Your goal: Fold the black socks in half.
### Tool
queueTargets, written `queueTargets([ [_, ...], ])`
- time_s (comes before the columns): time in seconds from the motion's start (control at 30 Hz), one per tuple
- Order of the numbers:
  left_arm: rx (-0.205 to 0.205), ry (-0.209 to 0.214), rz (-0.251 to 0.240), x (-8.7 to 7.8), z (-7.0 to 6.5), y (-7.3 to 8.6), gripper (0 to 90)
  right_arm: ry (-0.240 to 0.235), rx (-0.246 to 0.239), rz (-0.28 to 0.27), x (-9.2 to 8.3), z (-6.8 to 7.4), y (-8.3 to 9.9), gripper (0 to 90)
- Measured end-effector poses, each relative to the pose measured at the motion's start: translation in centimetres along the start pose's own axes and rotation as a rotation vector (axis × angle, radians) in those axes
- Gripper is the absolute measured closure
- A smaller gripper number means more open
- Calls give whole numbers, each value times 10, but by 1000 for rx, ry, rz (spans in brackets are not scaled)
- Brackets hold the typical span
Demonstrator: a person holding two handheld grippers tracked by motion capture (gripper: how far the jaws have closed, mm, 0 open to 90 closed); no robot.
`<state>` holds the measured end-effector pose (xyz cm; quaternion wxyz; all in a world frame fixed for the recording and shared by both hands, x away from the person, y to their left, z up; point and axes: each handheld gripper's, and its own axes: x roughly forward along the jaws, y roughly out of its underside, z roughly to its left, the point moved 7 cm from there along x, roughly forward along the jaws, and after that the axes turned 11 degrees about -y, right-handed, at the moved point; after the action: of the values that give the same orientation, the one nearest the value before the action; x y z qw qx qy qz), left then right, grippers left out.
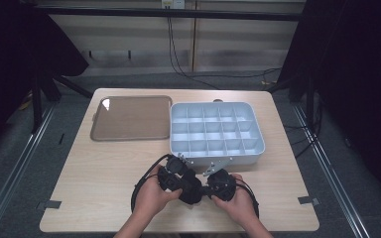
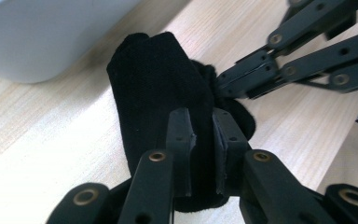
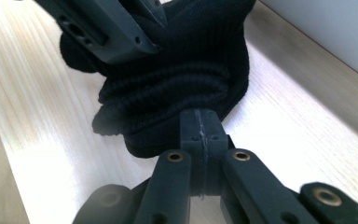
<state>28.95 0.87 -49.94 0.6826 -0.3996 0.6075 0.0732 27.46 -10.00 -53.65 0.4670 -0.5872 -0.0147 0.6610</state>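
Writing: I can read no brand, label or lettering anywhere.
Count: one black knitted sock (image 1: 191, 188), one brown tray (image 1: 131, 118), one pale blue divided box (image 1: 216, 131), two grippers.
Sock: near the table (image 1: 99, 173)'s front edge, at its middle, just in front of the box.
Left gripper (image 2: 204, 154): my jaws stand narrow, clamped on the sock's fabric.
Right gripper (image 3: 200, 128): my jaws are pressed together, pinching the sock's edge.
Tray: far left part of the table, beside the box.

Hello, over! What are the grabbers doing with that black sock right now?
Left hand-held gripper clamped on black sock. Right hand-held gripper pinching its other end. Sock near table edge, just in front of the divided bin. Nothing in the way.
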Motion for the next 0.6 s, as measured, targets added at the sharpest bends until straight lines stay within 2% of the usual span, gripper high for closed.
queueTargets([
  [0.1, 8, 5, 9, 2, -2, 1, 788, 4, 1, 5, 1, 0, -2, 900],
  [0.2, -9, 21, 9, 9, -4, 4, 787, 7, 6, 6, 1, -1, -2, 900],
  [0.4, 5, 19, 6, 11, -6, 5, 783, 11, 17, 9, 1, -2, 0, 900],
  [0.6, -7, 22, -5, 14, -6, 6, 782, 22, 27, 1, -1, -6, 1, 882],
])
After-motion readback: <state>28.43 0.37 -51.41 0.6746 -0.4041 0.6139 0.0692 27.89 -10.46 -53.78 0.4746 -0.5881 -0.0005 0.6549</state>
